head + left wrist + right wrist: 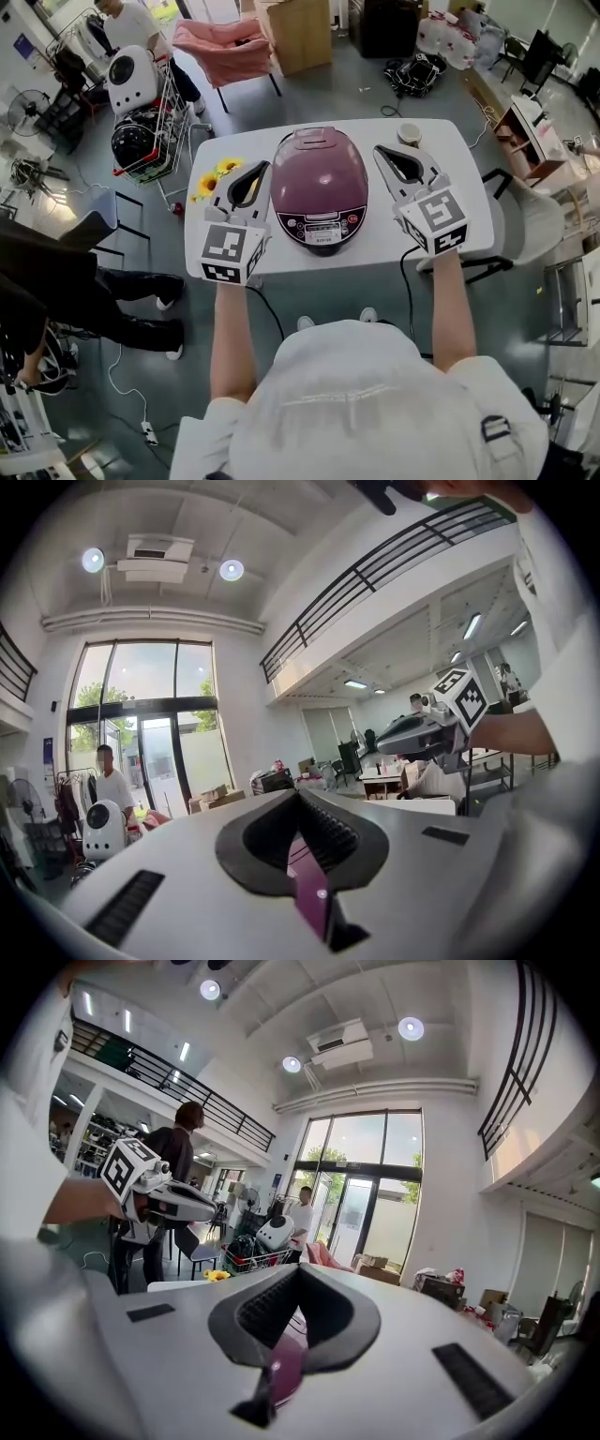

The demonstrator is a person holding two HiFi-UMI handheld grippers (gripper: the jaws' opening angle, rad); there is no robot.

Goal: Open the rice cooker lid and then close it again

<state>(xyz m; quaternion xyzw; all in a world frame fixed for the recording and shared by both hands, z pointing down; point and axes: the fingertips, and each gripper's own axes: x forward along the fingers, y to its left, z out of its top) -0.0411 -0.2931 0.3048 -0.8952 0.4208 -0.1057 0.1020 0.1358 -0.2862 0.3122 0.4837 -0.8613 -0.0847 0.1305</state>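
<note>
While the rice cooker sits closed, the left hand-held gripper flanks it at nine o'clock, jaws together and empty. Right hand-held gripper, three o'clock: same.

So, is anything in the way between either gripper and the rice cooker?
Nothing visible. The left gripper and right gripper flank the rice cooker, one on each side. The yellow flowers lie outside the left gripper, and the small round container sits at the far corner.

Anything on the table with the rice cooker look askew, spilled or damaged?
Nothing stands out. The purple rice cooker sits upright in the middle of the white table, lid down. Yellow flowers lie near the table's left edge. The left hand-held gripper and right hand-held gripper flank the cooker, both shut and empty.
</note>
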